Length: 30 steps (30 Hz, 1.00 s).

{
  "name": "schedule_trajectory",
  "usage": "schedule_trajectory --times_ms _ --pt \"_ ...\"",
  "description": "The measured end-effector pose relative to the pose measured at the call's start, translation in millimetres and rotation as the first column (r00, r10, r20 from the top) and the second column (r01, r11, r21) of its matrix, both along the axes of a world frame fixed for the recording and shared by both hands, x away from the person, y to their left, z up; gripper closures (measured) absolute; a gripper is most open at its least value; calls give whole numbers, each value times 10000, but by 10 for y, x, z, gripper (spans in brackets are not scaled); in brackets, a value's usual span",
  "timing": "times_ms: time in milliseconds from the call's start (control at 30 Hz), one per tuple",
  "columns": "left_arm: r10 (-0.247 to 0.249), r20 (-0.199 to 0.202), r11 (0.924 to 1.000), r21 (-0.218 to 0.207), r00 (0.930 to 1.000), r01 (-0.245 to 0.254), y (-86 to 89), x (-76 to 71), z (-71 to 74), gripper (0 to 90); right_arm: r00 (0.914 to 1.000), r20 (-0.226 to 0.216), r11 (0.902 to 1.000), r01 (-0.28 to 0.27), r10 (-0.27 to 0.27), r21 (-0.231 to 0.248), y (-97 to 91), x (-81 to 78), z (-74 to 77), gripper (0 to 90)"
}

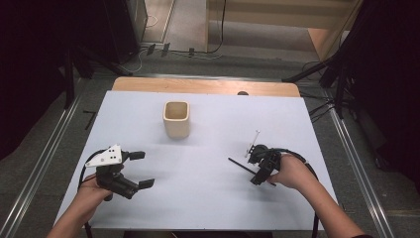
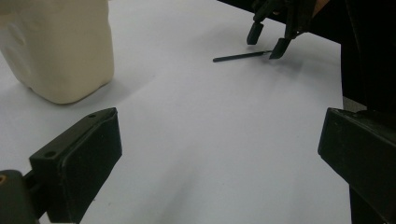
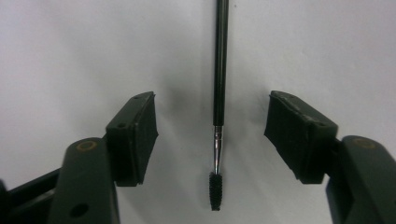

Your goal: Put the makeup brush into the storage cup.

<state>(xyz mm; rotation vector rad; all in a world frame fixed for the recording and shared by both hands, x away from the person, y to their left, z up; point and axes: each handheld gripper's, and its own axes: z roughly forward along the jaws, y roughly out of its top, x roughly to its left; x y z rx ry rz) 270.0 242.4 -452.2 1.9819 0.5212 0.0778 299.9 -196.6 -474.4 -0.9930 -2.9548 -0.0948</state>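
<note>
The right gripper (image 3: 212,135) is let go, with the thin black brush (image 3: 218,93) lying flat between its jaws.

The brush runs straight along the gap, touching neither pad. The left gripper (image 1: 138,169) waits unclenched, far off. The cream cup (image 1: 177,119) stands well behind; nothing blocks.

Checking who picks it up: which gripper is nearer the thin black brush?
Right. The right gripper straddles the brush, jaws open on either side. The left gripper rests far across the table.
</note>
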Motion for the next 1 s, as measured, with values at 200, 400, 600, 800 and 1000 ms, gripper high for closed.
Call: schedule_trajectory --times_ms 200,400,600,800,1000 --pt "-2 9 10000 9 10000 2 0 1 -1 0 10000 -55 9993 33 -35 -383 8 3 -60 418" --pt "-28 44 10000 -21 10000 28 -5 1 -6 0 9999 153 9982 -16 25 -597 34 -18 -62 456" --pt "-23 24 10000 -27 10000 23 -6 -1 -7 0 10000 67 9980 -37 42 -630 53 -19 -40 673" --pt "-40 32 10000 -11 10000 40 -8 0 -8 0 9999 -78 9967 -144 138 -793 101 -22 -35 829" --pt "-58 34 10000 17 10000 58 -7 -1 -7 0 9995 -226 9970 -241 225 -737 100 -5 -36 865"
